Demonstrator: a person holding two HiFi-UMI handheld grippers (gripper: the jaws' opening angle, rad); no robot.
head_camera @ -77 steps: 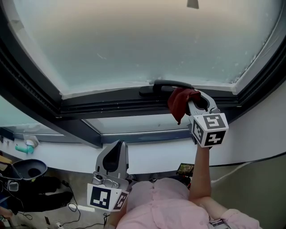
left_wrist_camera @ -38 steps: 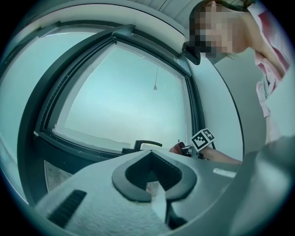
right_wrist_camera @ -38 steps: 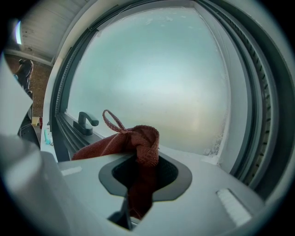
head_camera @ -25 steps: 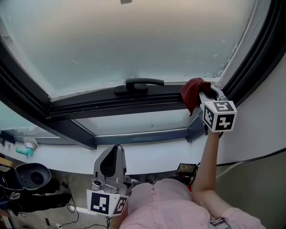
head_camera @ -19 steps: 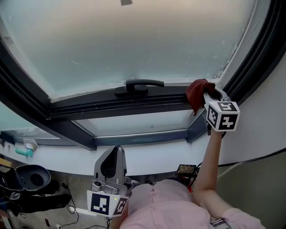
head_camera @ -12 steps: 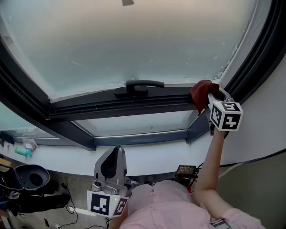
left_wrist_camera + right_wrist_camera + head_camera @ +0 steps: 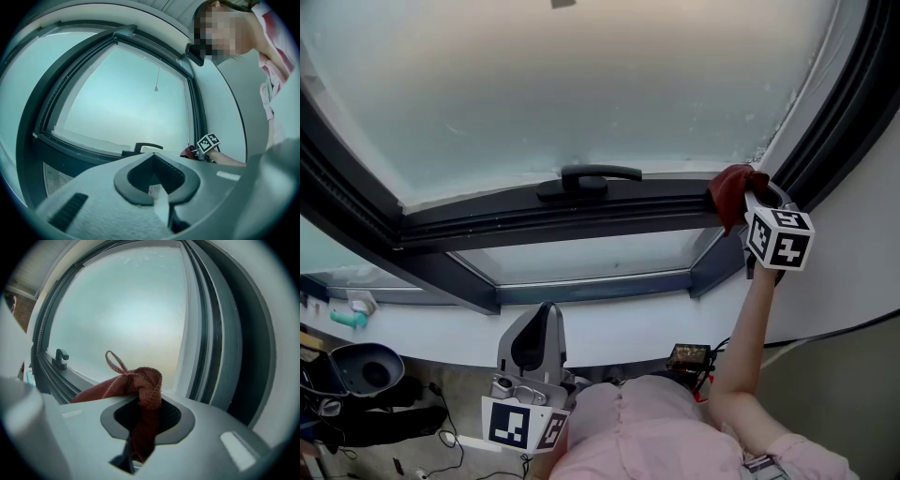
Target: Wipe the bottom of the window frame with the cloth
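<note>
Shifted rightward along the bottom of the window frame [image 7: 581,214] over the last three seconds, from just beside the window handle [image 7: 586,178] to the right-hand corner, carrying the cloth [image 7: 733,192] in the right gripper [image 7: 752,201]. Grips the cloth with jaws closed on a bunched fold, leaving a loose loop and a flap spilling forward toward the glass [image 7: 581,84]. Presses that red bundle against the frame where the bottom member meets the right upright.

To finish this pass well:
- Keep the bundle on the dark frame rather than riding up onto the glass.
- Push it fully into the corner, where dirt probably collects.
- Then likely draw back leftward, past the handle, to cover the stretch on the far side.
- Hold steady pressure throughout.
- Avoid scraping the frame with the hard jaw tips.
- Mind the hanging flap, so as not to snag it on the handle.

Reaches up and out to the right, forearm [image 7: 739,342] nearly straight, marker cube [image 7: 780,239] turned toward the head camera, gripper angled up and left into the corner. Holds the left gripper [image 7: 540,328] low and close to the body, well apart from the window, jaws together on nothing, pointing up toward the frame
</note>
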